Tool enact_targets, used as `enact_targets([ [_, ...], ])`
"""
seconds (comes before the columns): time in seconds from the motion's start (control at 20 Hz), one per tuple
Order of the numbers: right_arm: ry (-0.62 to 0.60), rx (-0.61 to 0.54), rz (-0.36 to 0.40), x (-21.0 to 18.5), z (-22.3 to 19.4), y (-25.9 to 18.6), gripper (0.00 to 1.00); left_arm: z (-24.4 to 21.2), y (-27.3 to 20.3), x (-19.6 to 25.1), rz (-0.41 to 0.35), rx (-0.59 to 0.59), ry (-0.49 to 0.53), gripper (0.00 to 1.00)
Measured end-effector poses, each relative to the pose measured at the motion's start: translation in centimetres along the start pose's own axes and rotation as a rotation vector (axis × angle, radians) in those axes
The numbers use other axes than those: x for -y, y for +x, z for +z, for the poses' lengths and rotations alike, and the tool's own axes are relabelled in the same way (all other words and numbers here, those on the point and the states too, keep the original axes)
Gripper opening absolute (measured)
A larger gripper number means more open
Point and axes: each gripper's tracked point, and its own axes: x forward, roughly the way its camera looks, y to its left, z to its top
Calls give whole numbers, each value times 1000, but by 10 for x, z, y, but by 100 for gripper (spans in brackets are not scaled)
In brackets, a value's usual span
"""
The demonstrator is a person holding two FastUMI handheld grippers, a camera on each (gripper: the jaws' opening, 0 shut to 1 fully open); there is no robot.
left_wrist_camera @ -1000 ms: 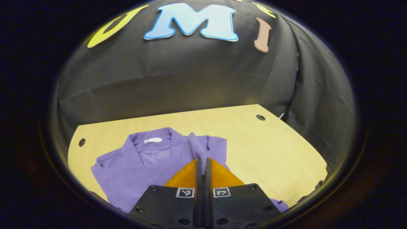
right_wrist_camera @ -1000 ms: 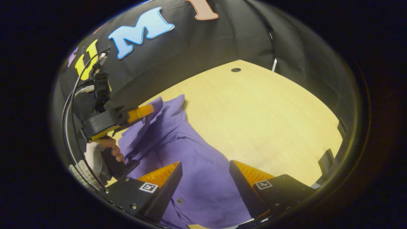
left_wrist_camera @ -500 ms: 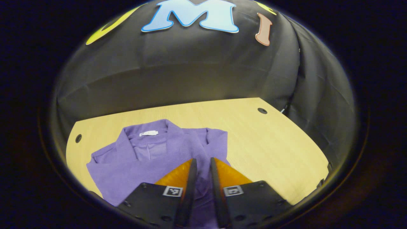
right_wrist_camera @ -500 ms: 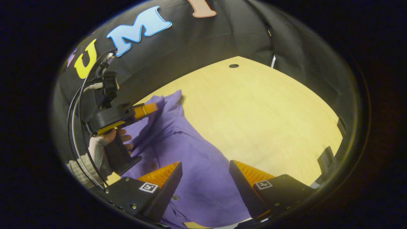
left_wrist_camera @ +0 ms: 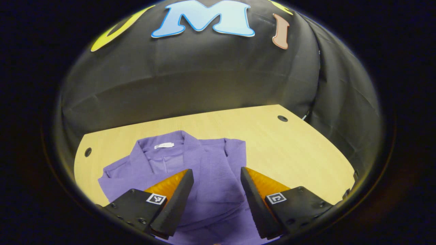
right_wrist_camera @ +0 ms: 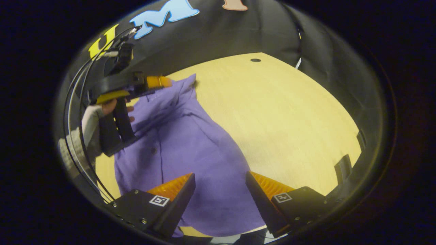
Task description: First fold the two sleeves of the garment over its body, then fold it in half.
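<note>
A purple collared garment (left_wrist_camera: 207, 177) lies flat on the wooden table (left_wrist_camera: 293, 153), its collar and white label (left_wrist_camera: 164, 146) at the far side. One sleeve (left_wrist_camera: 235, 153) lies folded over the body. My left gripper (left_wrist_camera: 215, 172) hovers open just above that folded part, nothing between its fingers. In the right gripper view the garment (right_wrist_camera: 184, 143) stretches from near to far, buttons showing. My right gripper (right_wrist_camera: 220, 175) is open above its near hem. The left gripper (right_wrist_camera: 166, 81), held by a hand (right_wrist_camera: 109, 106), hangs over the collar end.
Black cloth walls close the table on the far and right sides. Small round holes sit near the table's corners (left_wrist_camera: 282, 118) (left_wrist_camera: 88, 151) (right_wrist_camera: 255, 60). Bare wood (right_wrist_camera: 282, 112) spreads to the right of the garment. Cables (right_wrist_camera: 73, 102) trail from the left gripper.
My left gripper, shut on the sleeve a second ago, has opened and let it go; the sleeve now lies flat on the body. The right gripper stayed open and its view shifted slightly.
</note>
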Motion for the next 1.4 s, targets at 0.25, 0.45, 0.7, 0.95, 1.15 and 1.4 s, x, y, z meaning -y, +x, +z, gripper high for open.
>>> enact_targets([
  [0.25, -68, -81, -30, 7, -37, 6, 94, -4, -21, -15, 8, 3, -1, 95],
  [0.45, -101, -116, -42, 10, -51, 11, 94, -16, -53, -29, 25, 1, -10, 88],
  [0.7, -209, -156, -56, 10, -58, 14, 96, -51, -111, -50, 86, -17, -38, 92],
  [0.95, -236, -199, -44, 9, -58, 14, 97, -111, -176, -67, 177, -77, -96, 87],
  [1.15, -279, -198, -22, 8, -57, 15, 97, -161, -228, -70, 258, -129, -140, 95],
  [1.4, -336, -173, 13, 6, -54, 20, 94, -206, -274, -61, 323, -181, -200, 95],
])
